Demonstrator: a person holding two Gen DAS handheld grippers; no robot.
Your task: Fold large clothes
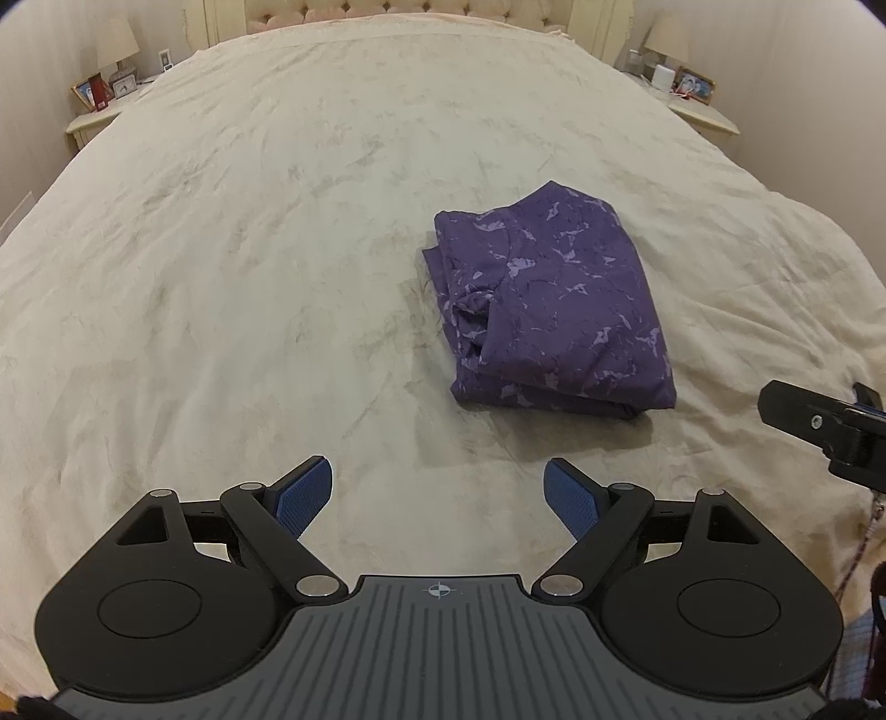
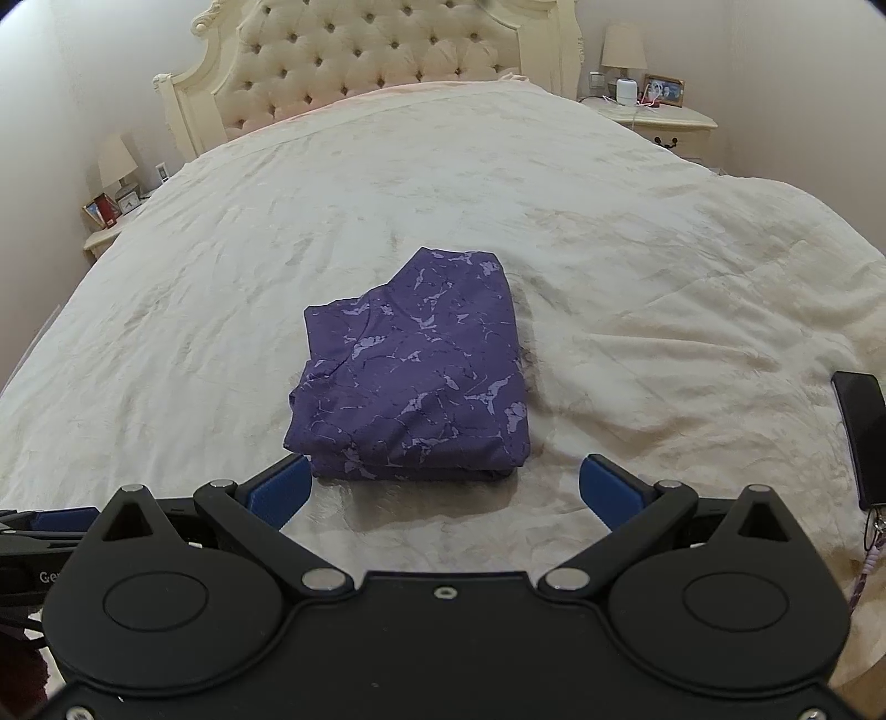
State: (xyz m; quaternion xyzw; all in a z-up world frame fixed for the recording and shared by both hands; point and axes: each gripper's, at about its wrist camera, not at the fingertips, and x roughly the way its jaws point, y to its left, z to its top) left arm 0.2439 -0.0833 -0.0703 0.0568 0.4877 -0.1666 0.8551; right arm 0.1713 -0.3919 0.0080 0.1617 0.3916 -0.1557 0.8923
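A purple garment with a pale marbled print (image 1: 554, 304) lies folded into a compact stack on the cream bedspread (image 1: 249, 277). It also shows in the right wrist view (image 2: 415, 371), just beyond my right gripper (image 2: 443, 487), which is open and empty, its left pad close to the stack's near left corner. My left gripper (image 1: 437, 504) is open and empty, nearer than the garment and to its left. The right gripper's tip shows at the right edge of the left wrist view (image 1: 819, 421).
A tufted cream headboard (image 2: 376, 50) stands at the far end. Nightstands with lamps and photo frames flank the bed (image 2: 659, 111) (image 2: 111, 216). A dark phone with a strap (image 2: 861, 443) lies on the bedspread at the right.
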